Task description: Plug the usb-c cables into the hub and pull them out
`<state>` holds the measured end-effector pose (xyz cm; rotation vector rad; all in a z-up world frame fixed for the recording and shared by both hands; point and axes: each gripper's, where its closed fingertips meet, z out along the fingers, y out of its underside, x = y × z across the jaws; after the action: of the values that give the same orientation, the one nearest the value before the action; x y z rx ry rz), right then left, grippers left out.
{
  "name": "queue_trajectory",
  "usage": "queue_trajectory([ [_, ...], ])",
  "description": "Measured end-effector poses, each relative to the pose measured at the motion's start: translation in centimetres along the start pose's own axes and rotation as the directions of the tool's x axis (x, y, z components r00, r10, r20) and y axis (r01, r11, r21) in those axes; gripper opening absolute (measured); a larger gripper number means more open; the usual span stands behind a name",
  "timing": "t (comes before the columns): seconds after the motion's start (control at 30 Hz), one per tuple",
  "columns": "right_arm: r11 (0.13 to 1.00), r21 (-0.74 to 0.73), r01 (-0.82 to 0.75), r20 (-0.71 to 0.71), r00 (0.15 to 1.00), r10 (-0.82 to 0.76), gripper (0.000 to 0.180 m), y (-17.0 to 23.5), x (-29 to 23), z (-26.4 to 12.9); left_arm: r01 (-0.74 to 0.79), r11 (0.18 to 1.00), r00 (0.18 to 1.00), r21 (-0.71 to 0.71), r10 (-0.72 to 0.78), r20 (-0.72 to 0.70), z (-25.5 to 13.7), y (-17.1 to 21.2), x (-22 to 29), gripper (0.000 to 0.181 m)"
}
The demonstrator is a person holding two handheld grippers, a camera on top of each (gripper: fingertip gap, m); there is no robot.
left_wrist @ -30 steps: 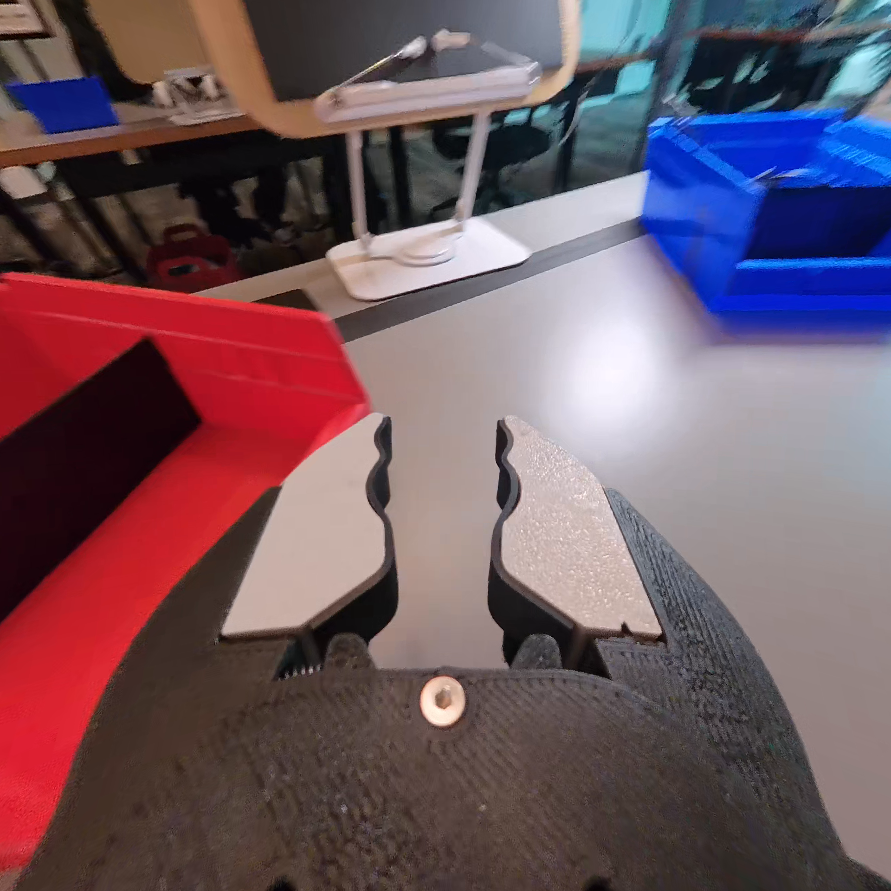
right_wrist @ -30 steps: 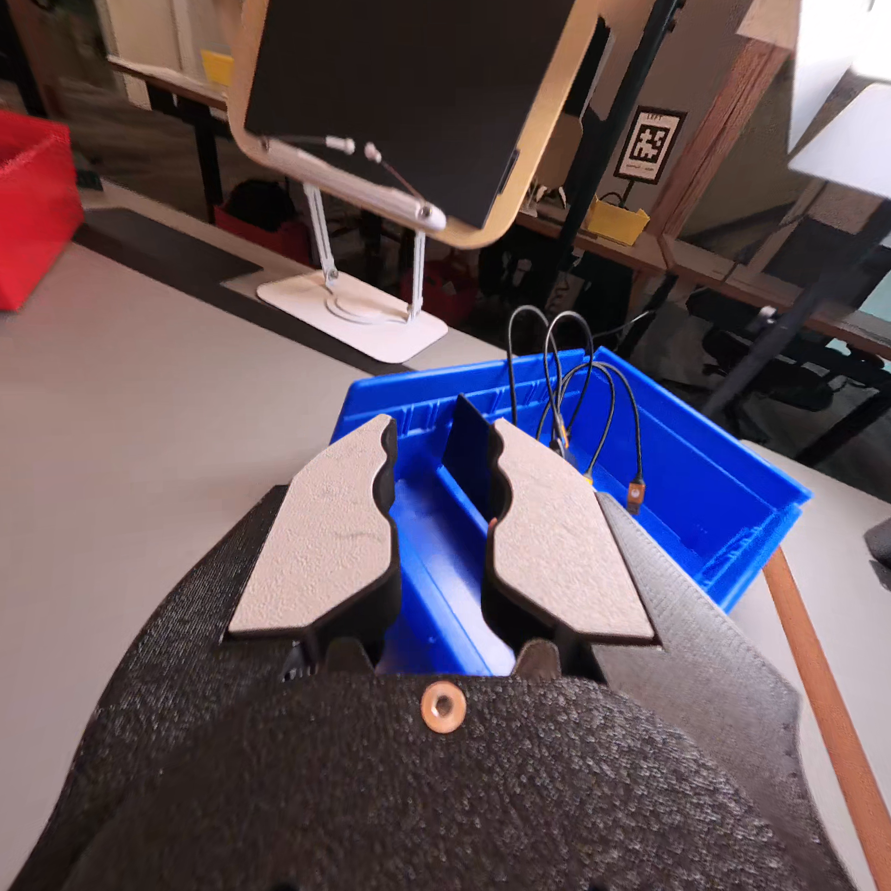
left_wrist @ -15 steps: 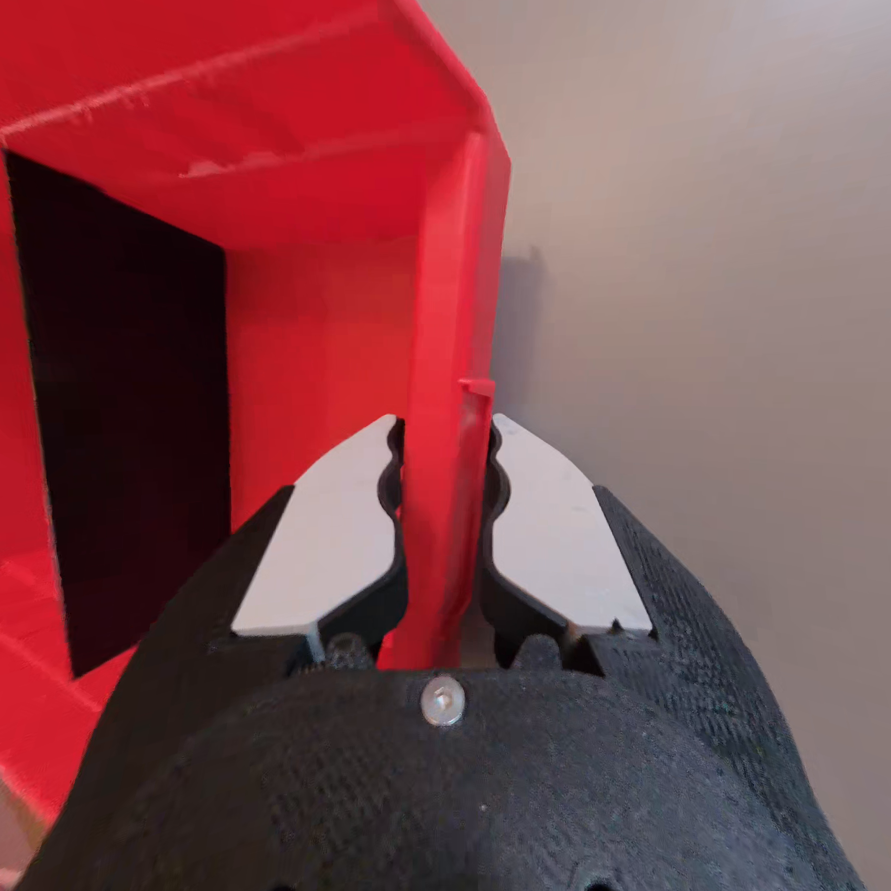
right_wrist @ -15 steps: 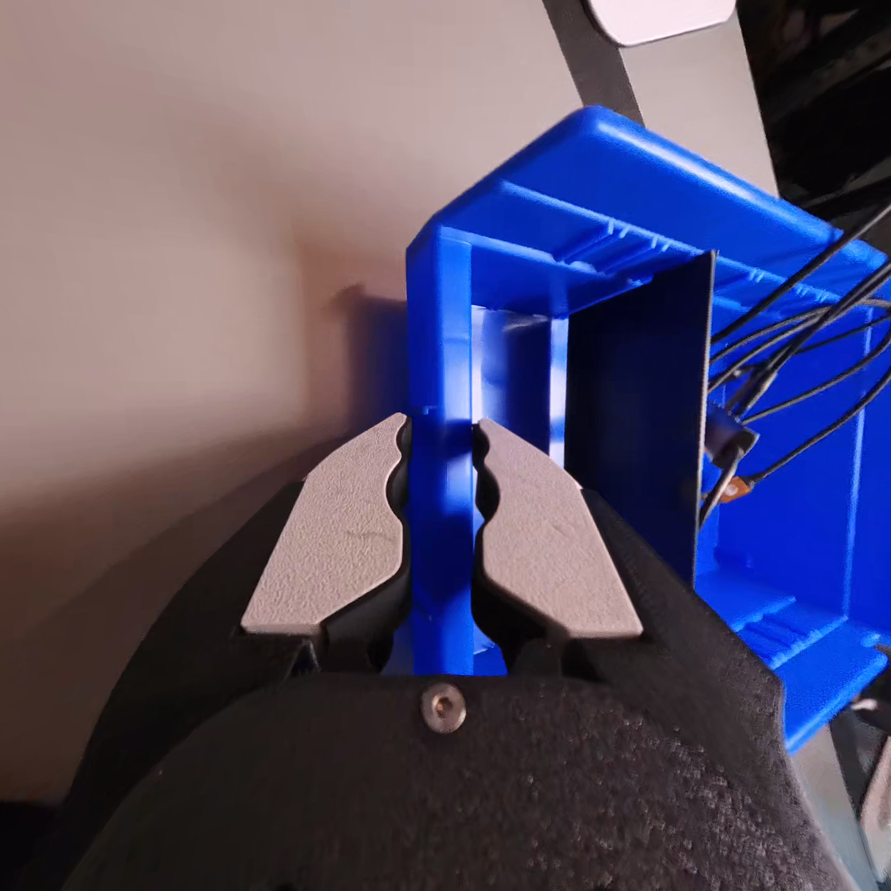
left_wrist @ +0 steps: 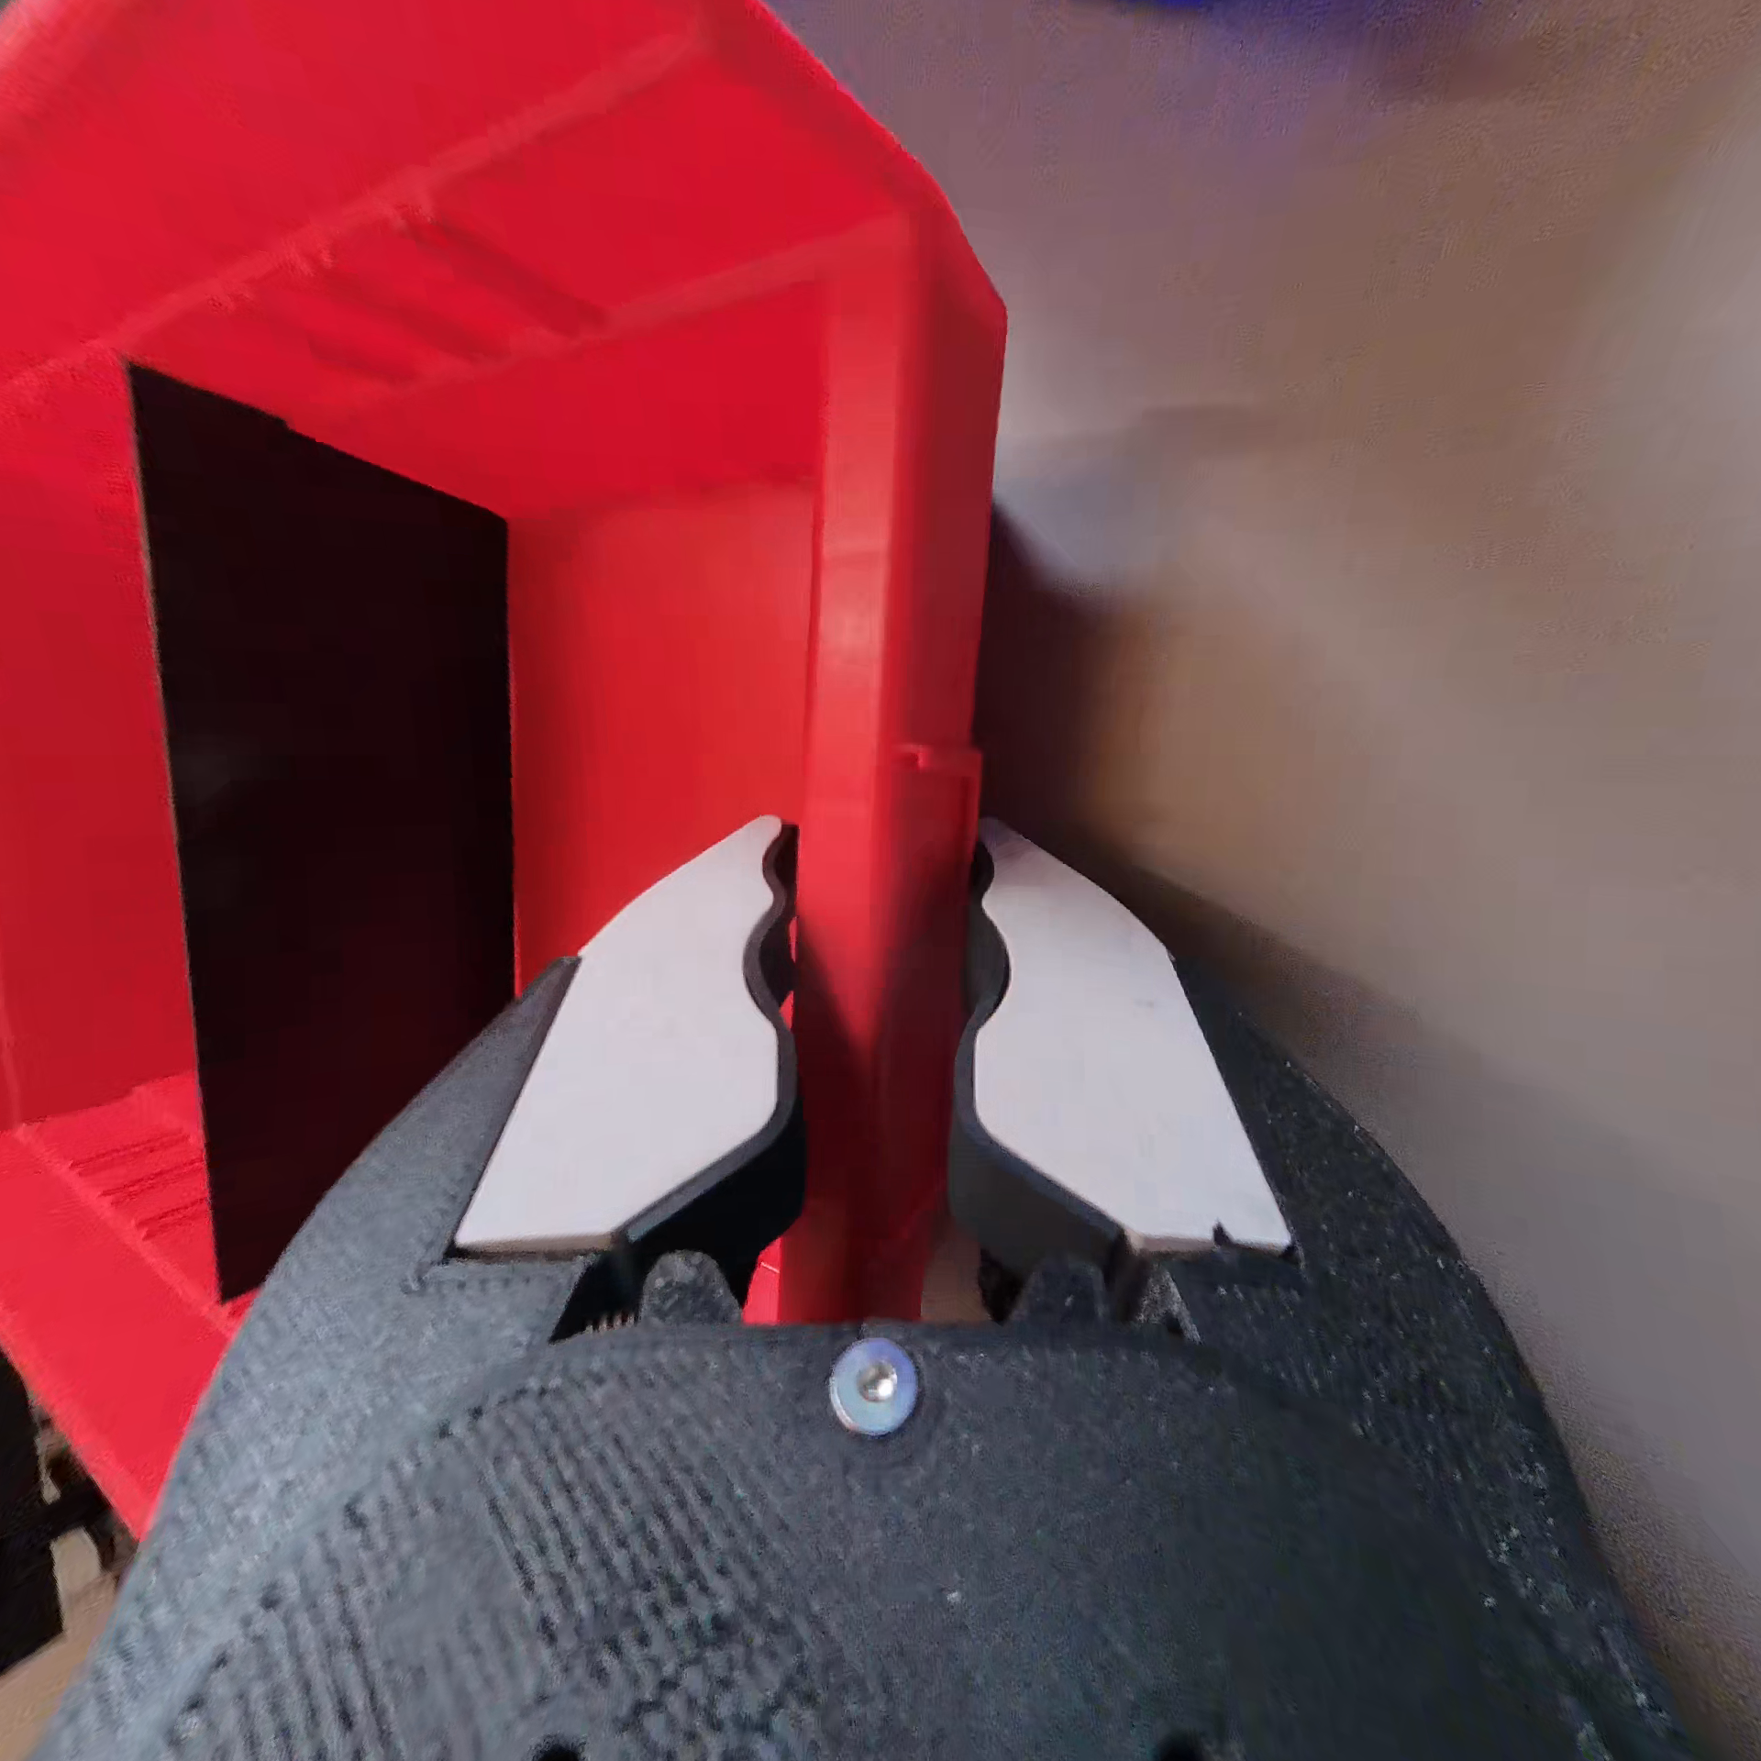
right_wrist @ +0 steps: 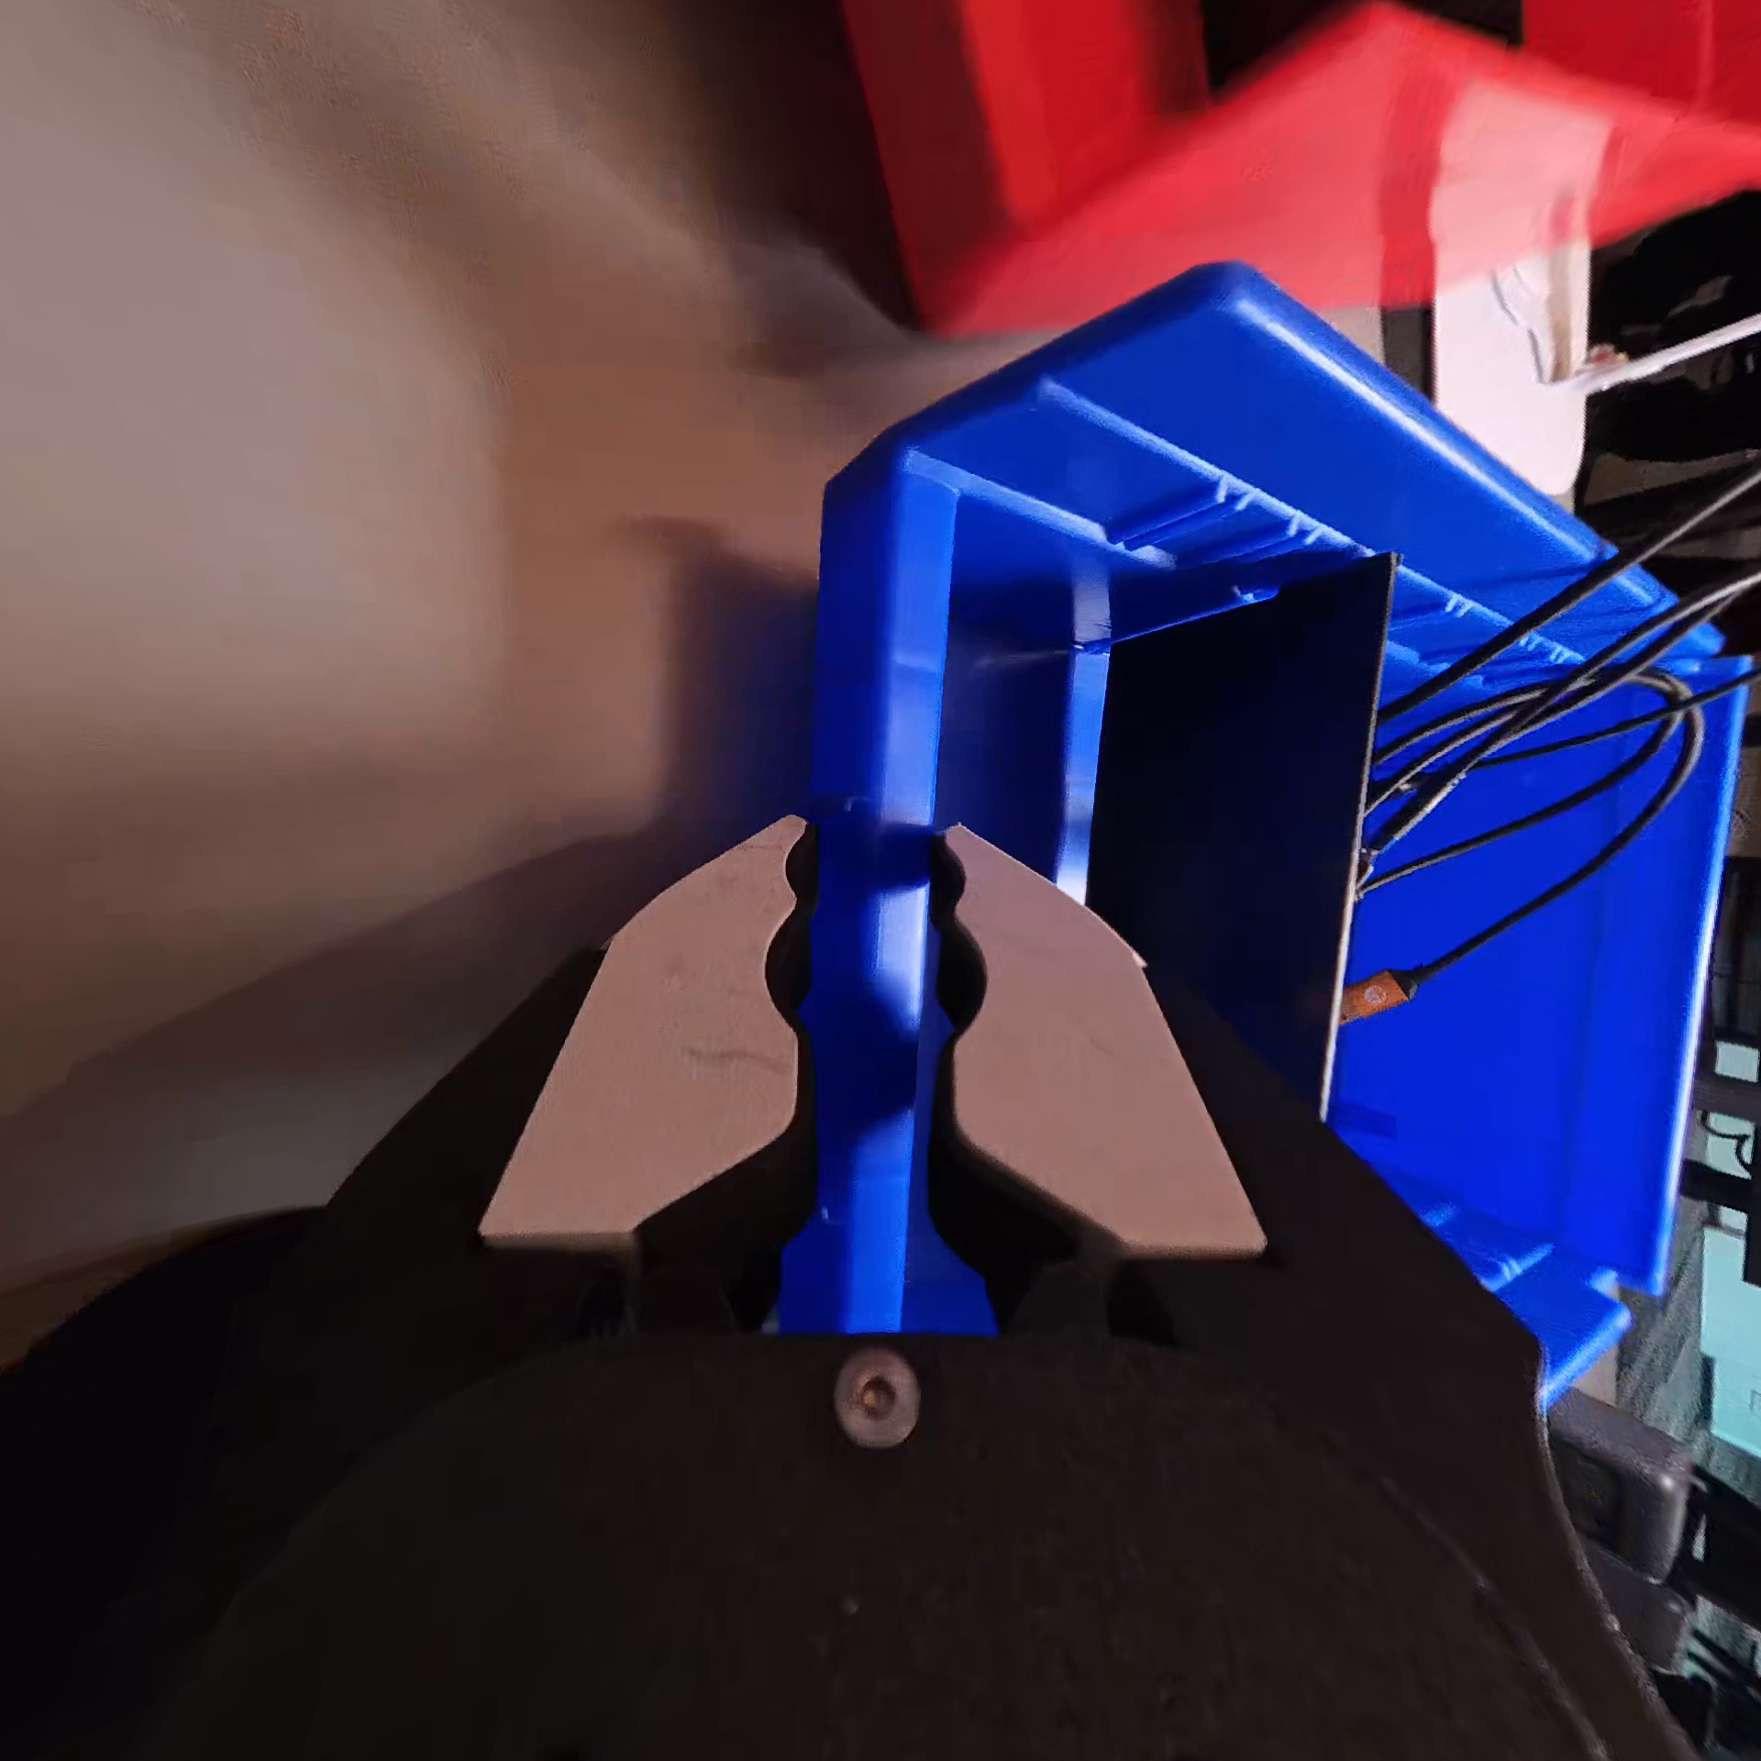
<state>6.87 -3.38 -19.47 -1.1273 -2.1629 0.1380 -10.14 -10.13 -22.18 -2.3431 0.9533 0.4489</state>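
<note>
My left gripper is shut on the right side wall of a red bin, one finger inside and one outside. My right gripper is shut on the left side wall of a blue bin. Thin black cables loop in the blue bin's right compartment, and one ends in an orange connector. A black divider splits the blue bin. The red bin also shows, blurred, at the top of the right wrist view. No hub is in view.
Both bins are over a grey table. A black divider stands inside the red bin. A white stand base shows behind the blue bin. A blurred blue patch lies at the top of the left wrist view. Spacing between my two grippers at the tips: around 20 cm.
Both grippers dropped over the bin walls and closed on them; the right jaws tightened. The red bin now appears close above the blue bin in the right wrist view, with motion blur.
</note>
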Motion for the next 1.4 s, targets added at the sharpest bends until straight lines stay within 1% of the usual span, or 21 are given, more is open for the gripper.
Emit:
queue_trajectory([
  [0.07, 1.000, 0.015, 0.018, -0.012, 1.000, -0.018, 0.023, -0.3, -1.8, -1.2, 0.004, 1.000, 0.999, 0.030, -0.006, 0.047, 0.7, -1.2, -1.2, 0.039],
  [0.1, 0.999, 0.030, 0.023, -0.032, 0.999, -0.022, 0.023, -0.6, -2.6, -2.0, 0.027, 0.999, 0.997, 0.047, -0.031, 0.072, 0.8, -1.6, -1.8, 0.053],
  [0.13, 0.996, 0.092, 0.012, -0.028, 1.000, -0.010, 0.028, -1.4, -3.8, -3.2, 0.056, 0.996, 0.993, 0.073, -0.063, 0.098, 0.5, -2.0, -2.3, 0.058],
  [0.2, 0.947, 0.288, -0.138, 0.047, 0.990, 0.130, 0.032, -3.9, -5.8, -7.0, 0.072, 0.988, 0.980, 0.136, -0.095, 0.173, -1.0, -2.7, -2.7, 0.055],
  [0.27, 0.857, 0.432, -0.280, 0.036, 0.955, 0.294, 0.032, -4.1, -5.1, -11.1, 0.120, 0.969, 0.973, 0.218, -0.158, 0.167, -3.0, -3.6, -1.6, 0.053],
  [0.33, 0.772, 0.518, -0.368, -0.094, 0.873, 0.479, 0.031, -1.4, -2.3, -14.4, 0.237, 0.914, 0.959, 0.329, -0.275, 0.074, -5.2, -5.3, 0.4, 0.048],
  [0.4, 0.690, 0.566, -0.451, -0.225, 0.721, 0.656, 0.033, 3.3, 0.4, -16.5, 0.379, 0.825, 0.919, 0.418, -0.390, -0.062, -7.2, -7.3, 2.4, 0.048],
  [0.43, 0.651, 0.580, -0.490, -0.253, 0.651, 0.716, 0.036, 5.5, 1.3, -16.7, 0.455, 0.769, 0.885, 0.449, -0.445, -0.134, -8.0, -8.4, 3.2, 0.049],
  [0.5, 0.588, 0.559, -0.585, -0.243, 0.562, 0.791, 0.049, 8.6, 1.9, -15.2, 0.587, 0.650, 0.805, 0.482, -0.533, -0.261, -8.7, -10.6, 4.6, 0.051],
  [0.6, 0.449, 0.548, -0.705, -0.131, 0.458, 0.879, 0.056, 9.6, 2.0, -11.7, 0.686, 0.543, 0.706, 0.484, -0.658, -0.262, -6.9, -12.4, 4.6, 0.063],
  [0.67, 0.439, 0.511, -0.739, -0.157, 0.422, 0.893, 0.058, 10.2, 2.4, -9.7, 0.760, 0.483, 0.628, 0.435, -0.718, -0.300, -5.1, -13.6, 4.8, 0.068],
  [0.7, 0.440, 0.487, -0.755, -0.167, 0.414, 0.895, 0.057, 10.4, 2.6, -8.8, 0.774, 0.471, 0.606, 0.423, -0.743, -0.284, -4.1, -14.0, 4.6, 0.064],
  [0.77, 0.448, 0.437, -0.779, -0.183, 0.411, 0.893, 0.046, 10.6, 2.6, -7.4, 0.783, 0.454, 0.584, 0.426, -0.771, -0.253, -2.4, -14.9, 4.5, 0.057],
  [0.8, 0.449, 0.434, -0.781, -0.177, 0.415, 0.892, 0.036, 10.3, 2.7, -7.3, 0.778, 0.450, 0.582, 0.439, -0.779, -0.232, -1.8, -15.2, 4.6, 0.054],
  [0.83, 0.455, 0.427, -0.781, -0.214, 0.402, 0.890, 0.022, 10.8, 2.9, -7.3, 0.768, 0.438, 0.576, 0.467, -0.791, -0.205, -1.5, -15.4, 4.3, 0.051],
  [0.87, 0.474, 0.413, -0.777, -0.263, 0.397, 0.879, 0.017, 11.3, 3.0, -7.2, 0.764, 0.423, 0.563, 0.488, -0.807, -0.181, -1.5, -15.4, 4.0, 0.047],
  [0.9, 0.483, 0.409, -0.774, -0.291, 0.392, 0.873, 0.016, 11.5, 3.0, -7.3, 0.755, 0.422, 0.559, 0.502, -0.815, -0.156, -1.8, -15.3, 3.7, 0.044],
  [0.97, 0.475, 0.427, -0.769, -0.288, 0.382, 0.878, 0.016, 11.5, 3.0, -7.5, 0.710, 0.454, 0.583, 0.538, -0.808, -0.086, -2.6, -15.0, 2.8, 0.019],
  [1.1, 0.498, 0.473, -0.727, -0.344, 0.367, 0.864, 0.012, 11.3, 3.3, -9.1, 0.713, 0.460, 0.586, 0.530, -0.805, -0.090, -2.9, -15.2, 3.2, 0.018],
  [1.23, 0.522, 0.547, -0.654, -0.368, 0.372, 0.852, 0.013, 9.4, 3.7, -12.5, 0.666, 0.449, 0.606, 0.596, -0.791, -0.081, -6.1, -16.0, 2.7, 0.017],
  [1.4, 0.541, 0.671, -0.507, -0.361, 0.414, 0.835, 0.012, 3.3, 5.4, -18.5, 0.547, 0.441, 0.623, 0.712, -0.782, 0.005, -14.5, -15.9, 0.6, 0.018],
])
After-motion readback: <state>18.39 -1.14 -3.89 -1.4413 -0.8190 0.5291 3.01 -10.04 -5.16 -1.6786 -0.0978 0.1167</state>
